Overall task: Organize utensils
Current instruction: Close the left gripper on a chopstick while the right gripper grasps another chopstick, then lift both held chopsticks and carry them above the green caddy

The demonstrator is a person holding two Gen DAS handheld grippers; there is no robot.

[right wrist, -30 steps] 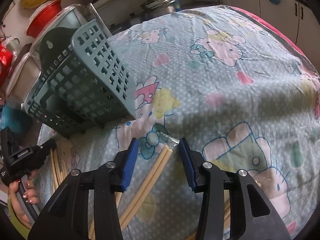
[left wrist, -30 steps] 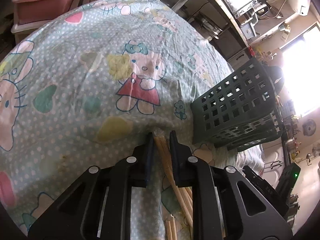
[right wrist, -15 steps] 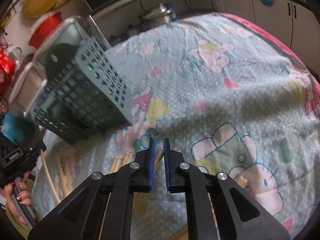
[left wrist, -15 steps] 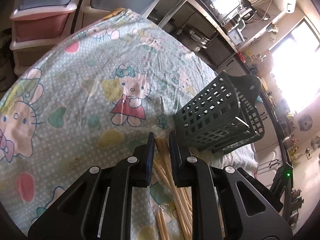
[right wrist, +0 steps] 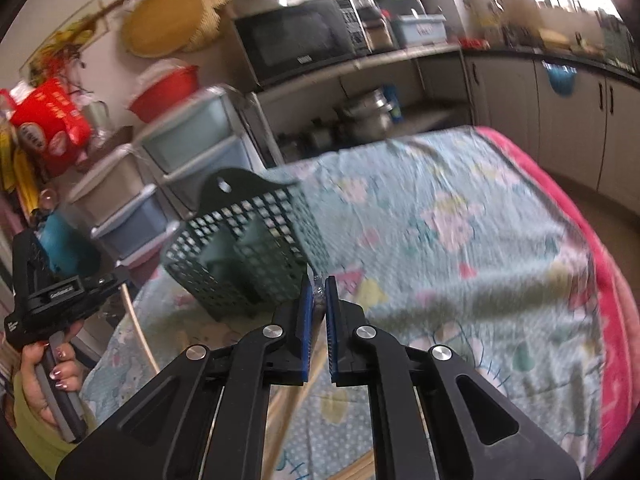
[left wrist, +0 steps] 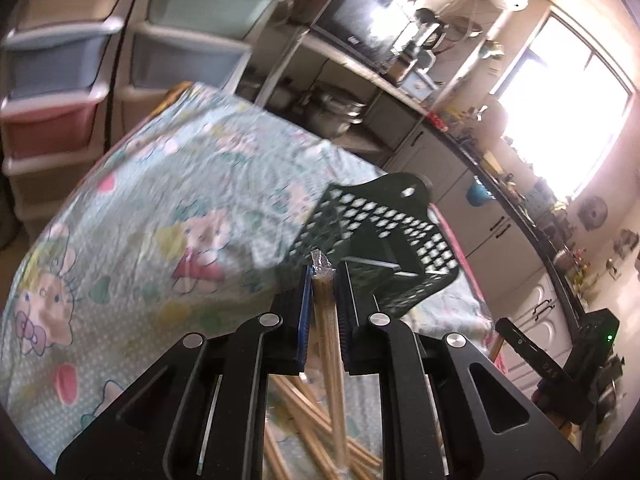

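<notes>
A kitchen corner: a table spread with a pale green cartoon-cat tablecloth (left wrist: 132,216) fills both wrist views, its far edge running under a counter with a black microwave (right wrist: 296,40). Stacked plastic drawer units (left wrist: 60,80) in grey, blue and pink stand against the wall beyond the table; a red basin (right wrist: 168,88) sits on top of one stack, and a bright window (left wrist: 560,120) washes out the right of the left wrist view. On the cloth stands a dark green perforated utensil basket (left wrist: 380,240), tilted in the frame, its open top showing inner dividers; it lies directly ahead of both grippers, between them and the far table edge. The left gripper (left wrist: 322,280) is closing, its jaws pinching a pair of pale wooden chopsticks in a clear wrapper (left wrist: 326,320), the crinkled wrapper tip poking out past the pads, clear of the cloth. More loose chopsticks (left wrist: 304,404) lie crossed on the cloth below. The right gripper (right wrist: 318,286) has its blue-padded jaws pressed almost together on the clear wrapper end of a second wrapped chopstick pair (right wrist: 298,396), which hangs down beneath it. At the left edge of the right wrist view a hand (right wrist: 48,372) grips the other gripper's handle
</notes>
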